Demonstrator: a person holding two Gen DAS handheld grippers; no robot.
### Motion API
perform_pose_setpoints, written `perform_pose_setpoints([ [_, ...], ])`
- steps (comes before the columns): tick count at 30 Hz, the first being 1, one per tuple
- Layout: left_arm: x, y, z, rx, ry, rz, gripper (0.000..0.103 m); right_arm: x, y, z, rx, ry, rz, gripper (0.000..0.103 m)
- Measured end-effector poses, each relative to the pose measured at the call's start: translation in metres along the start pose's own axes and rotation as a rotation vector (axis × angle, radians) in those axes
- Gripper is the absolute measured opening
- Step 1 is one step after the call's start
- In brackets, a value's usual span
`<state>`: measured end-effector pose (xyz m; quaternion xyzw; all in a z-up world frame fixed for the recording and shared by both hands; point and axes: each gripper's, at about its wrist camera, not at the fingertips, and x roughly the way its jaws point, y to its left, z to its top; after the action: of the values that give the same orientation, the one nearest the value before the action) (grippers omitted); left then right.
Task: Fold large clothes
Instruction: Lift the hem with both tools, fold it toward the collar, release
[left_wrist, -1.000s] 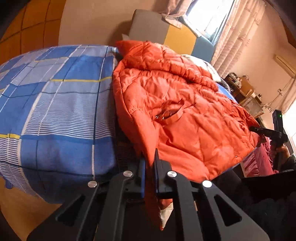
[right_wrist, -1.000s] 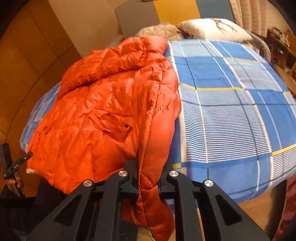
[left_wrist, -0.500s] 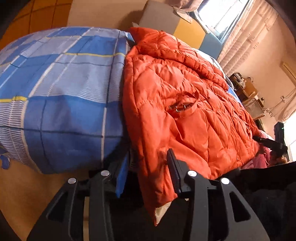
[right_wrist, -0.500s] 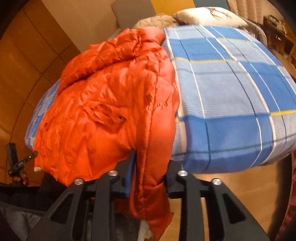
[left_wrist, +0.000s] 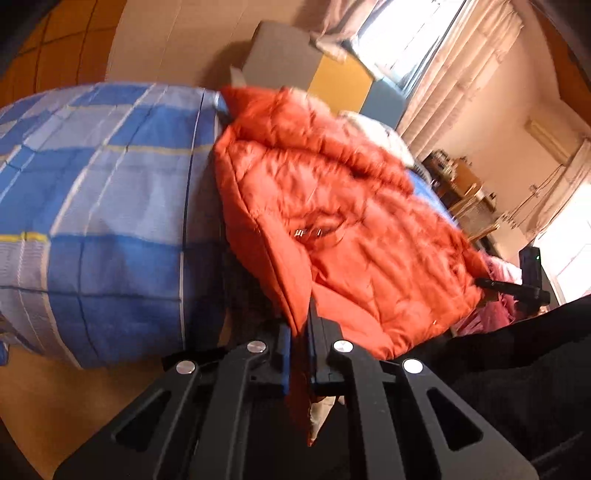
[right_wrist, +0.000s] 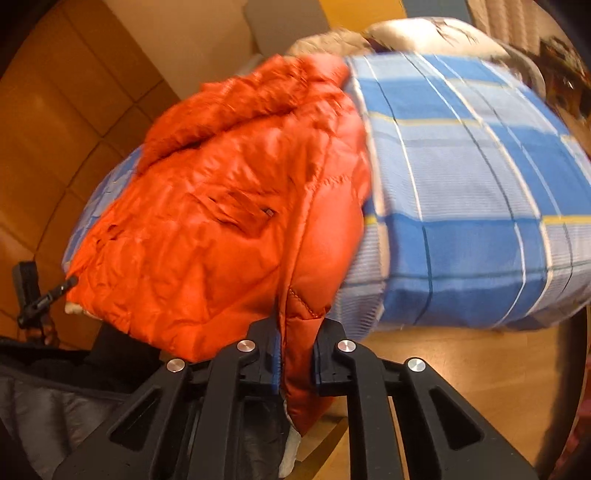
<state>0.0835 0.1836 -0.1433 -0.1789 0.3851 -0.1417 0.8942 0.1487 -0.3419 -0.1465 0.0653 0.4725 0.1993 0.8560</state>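
I have both lower corners of the orange puffer jacket (left_wrist: 332, 221) in hand. The left gripper (left_wrist: 301, 332) is pressed tight on its hem; the right gripper (right_wrist: 295, 332) is closing on the padded edge between its pads. The jacket lies across the blue checked bed (right_wrist: 480, 206), hem overhanging the foot edge toward me. Next, I judge, lift evenly and carry the hem toward the collar.

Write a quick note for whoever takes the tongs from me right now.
Left tongs: shut on the near edge of the orange jacket.
Right tongs: closing on the jacket's other near corner; fabric sits between the pads.
Jacket lies spread on the bed, its near edge hanging over the side.
Done: both corners taken up.
Left: no fold visible yet; probably lift the edge and fold it over.
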Motion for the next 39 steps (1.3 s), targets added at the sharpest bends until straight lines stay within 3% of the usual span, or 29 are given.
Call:
perform_pose_setpoints([
  [9, -0.035, -0.009, 0.05, 0.052, -0.157, -0.065, 0.006, -0.037, 0.029, 0.057, -0.079, -0.171, 0.024, 0.009],
  [19, 0.003, 0.004, 0.124, 0.037, -0.216, -0.054, 0.006, -0.005, 0.016, 0.136, 0.033, -0.274, 0.049, 0.009],
  [25, 0.044, 0.01, 0.183, 0.018, -0.215, -0.021, 0.006, 0.039, -0.003, 0.192, 0.112, -0.251, -0.002, 0.009],
  [30, 0.091, 0.025, 0.225, -0.003, -0.168, 0.052, 0.006, 0.076, -0.015, 0.221, 0.165, -0.215, -0.053, 0.009],
  [36, 0.143, 0.043, 0.25, -0.047, -0.091, 0.139, 0.006, 0.111, -0.027, 0.24, 0.211, -0.182, -0.089, 0.01],
  [39, 0.162, 0.049, 0.257, -0.077, -0.059, 0.165, 0.009, 0.118, -0.033, 0.246, 0.247, -0.181, -0.064, 0.016],
])
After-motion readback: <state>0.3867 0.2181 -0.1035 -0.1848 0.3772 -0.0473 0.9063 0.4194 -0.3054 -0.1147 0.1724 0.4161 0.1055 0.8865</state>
